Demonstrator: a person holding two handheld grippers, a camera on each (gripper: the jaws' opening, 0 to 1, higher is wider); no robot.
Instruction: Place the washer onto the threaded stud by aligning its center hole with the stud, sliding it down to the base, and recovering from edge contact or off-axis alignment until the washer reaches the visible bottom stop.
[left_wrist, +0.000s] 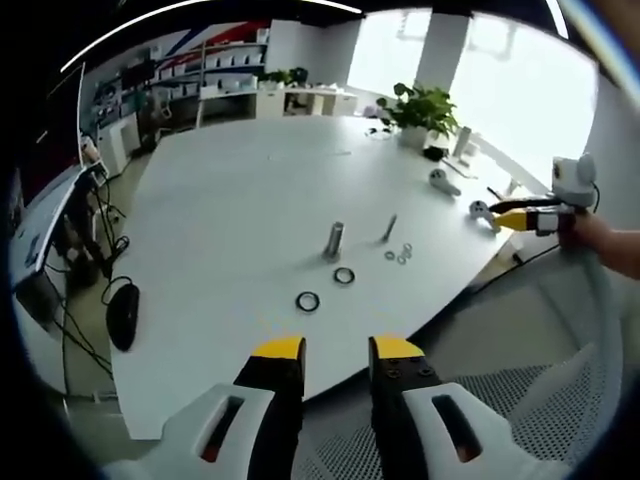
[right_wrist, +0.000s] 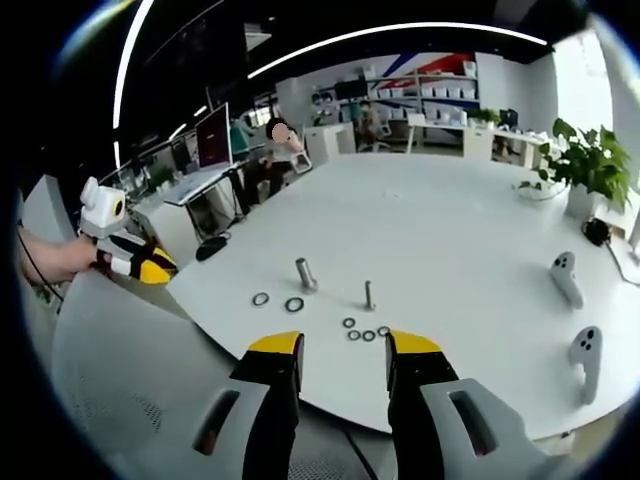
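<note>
Two studs stand upright near the white table's (left_wrist: 230, 200) front edge: a thick one (left_wrist: 333, 240) (right_wrist: 304, 273) and a thin threaded one (left_wrist: 389, 228) (right_wrist: 368, 294). Two dark ring washers (left_wrist: 344, 275) (left_wrist: 307, 300) lie flat by the thick stud, also seen as rings (right_wrist: 294, 304) (right_wrist: 260, 298). Small washers (left_wrist: 398, 256) (right_wrist: 361, 331) lie loose by the thin stud. My left gripper (left_wrist: 336, 350) is open and holds nothing, short of the table edge. My right gripper (right_wrist: 343, 345) is open too, back from the edge. Each gripper shows in the other's view, held by a hand (left_wrist: 530, 215) (right_wrist: 135, 262).
Two white hand controllers (right_wrist: 565, 277) (right_wrist: 585, 355) lie on the table's right side. A potted plant (left_wrist: 420, 108) (right_wrist: 590, 160) stands at the far edge. A mesh chair seat (left_wrist: 500, 385) sits below the grippers. Desks, monitors and a person are beyond the table.
</note>
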